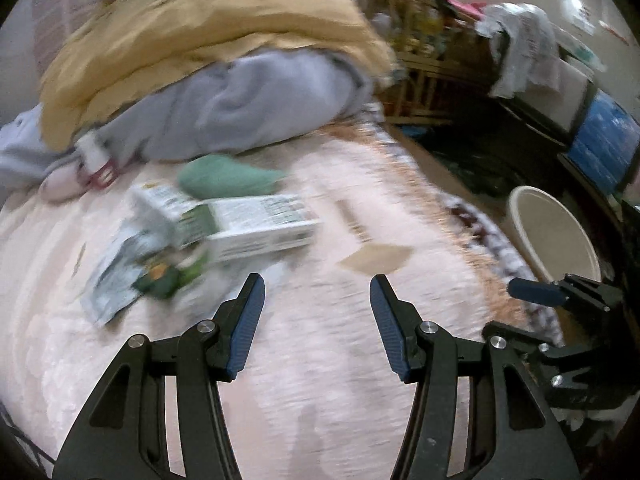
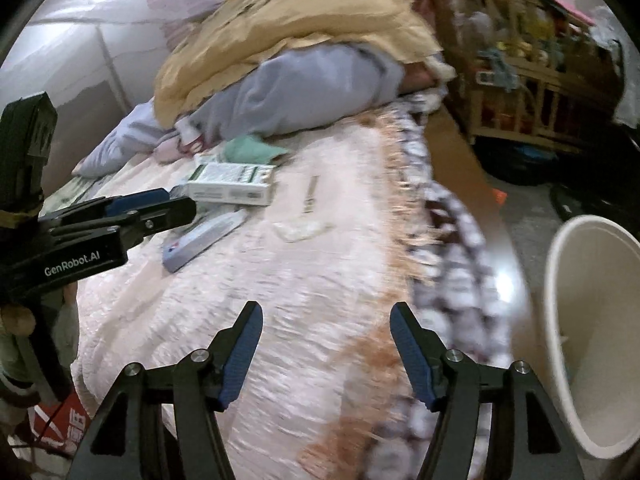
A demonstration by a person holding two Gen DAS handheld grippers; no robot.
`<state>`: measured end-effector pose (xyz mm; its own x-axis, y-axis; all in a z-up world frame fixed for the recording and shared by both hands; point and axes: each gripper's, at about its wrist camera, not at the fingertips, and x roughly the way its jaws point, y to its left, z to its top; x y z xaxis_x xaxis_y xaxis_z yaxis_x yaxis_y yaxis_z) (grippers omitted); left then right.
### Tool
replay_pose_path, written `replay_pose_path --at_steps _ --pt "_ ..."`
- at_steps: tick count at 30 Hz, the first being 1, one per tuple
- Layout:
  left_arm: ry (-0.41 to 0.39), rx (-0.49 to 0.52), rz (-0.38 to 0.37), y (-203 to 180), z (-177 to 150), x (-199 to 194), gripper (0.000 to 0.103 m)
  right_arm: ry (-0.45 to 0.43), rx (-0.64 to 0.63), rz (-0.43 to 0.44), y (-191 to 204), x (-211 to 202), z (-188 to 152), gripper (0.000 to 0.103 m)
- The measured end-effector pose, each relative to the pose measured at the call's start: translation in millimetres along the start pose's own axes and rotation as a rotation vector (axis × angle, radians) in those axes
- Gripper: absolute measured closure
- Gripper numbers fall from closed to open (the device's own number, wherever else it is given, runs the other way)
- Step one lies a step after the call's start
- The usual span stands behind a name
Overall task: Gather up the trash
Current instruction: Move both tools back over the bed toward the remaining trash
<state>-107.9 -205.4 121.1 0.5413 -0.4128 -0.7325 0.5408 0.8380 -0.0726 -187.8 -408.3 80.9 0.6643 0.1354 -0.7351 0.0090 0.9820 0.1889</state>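
Left wrist view | step: approach trash | my left tongs (image 1: 317,286) and right tongs (image 2: 326,314) both apart, empty | carton (image 1: 256,226) on bed, ahead-left | next: reach, clamp, carry to bin (image 2: 592,320)

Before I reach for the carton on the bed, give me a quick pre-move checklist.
1. Left gripper open and holding nothing: ok.
2. Right gripper open and holding nothing: ok.
3. Carton in view, nothing lying on it: ok.
4. Bin within view beside the bed: ok.
5. Bin contents: cannot tell.
6. Picture sharp enough to aim: not ok, blurred.
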Motion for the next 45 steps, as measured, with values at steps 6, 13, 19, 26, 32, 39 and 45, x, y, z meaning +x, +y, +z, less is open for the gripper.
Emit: replay_pose_path --at_steps 6,13,19,26,32,39,45 --pt "0.019 -0.115 0.072 76.6 -14.4 0.8 0.050 0.039 -0.037 0.041 29.6 31.9 17.7 0.039" --pt "0.029 -0.228 0.123 140.7 -10.0 13.1 0.050 0.058 -0.043 0.082 52.4 64.2 50.7 0.038" --pt "0.024 -0.260 0.084 141.2 31.5 45.2 0.050 0.063 -0.031 0.080 52.6 71.2 58.8 0.038" --pt "0.096 -0.233 0.058 116.7 65.1 85.9 0.052 0.059 -0.020 0.026 26.8 54.8 53.8 0.038" --pt "0.221 -0.081 -0.212 58.5 32.0 74.1 0.052 0.027 0.023 -0.019 3.9 41.9 59.8 0.037" --pt "0.165 -0.090 -0.262 70.3 15.1 32.6 0.052 0.040 0.093 0.020 11.8 55.8 77.6 0.029" --pt "0.065 -0.109 -0.077 122.7 4.1 5.1 0.050 0.094 0.094 0.080 58.6 101.8 87.9 0.028"
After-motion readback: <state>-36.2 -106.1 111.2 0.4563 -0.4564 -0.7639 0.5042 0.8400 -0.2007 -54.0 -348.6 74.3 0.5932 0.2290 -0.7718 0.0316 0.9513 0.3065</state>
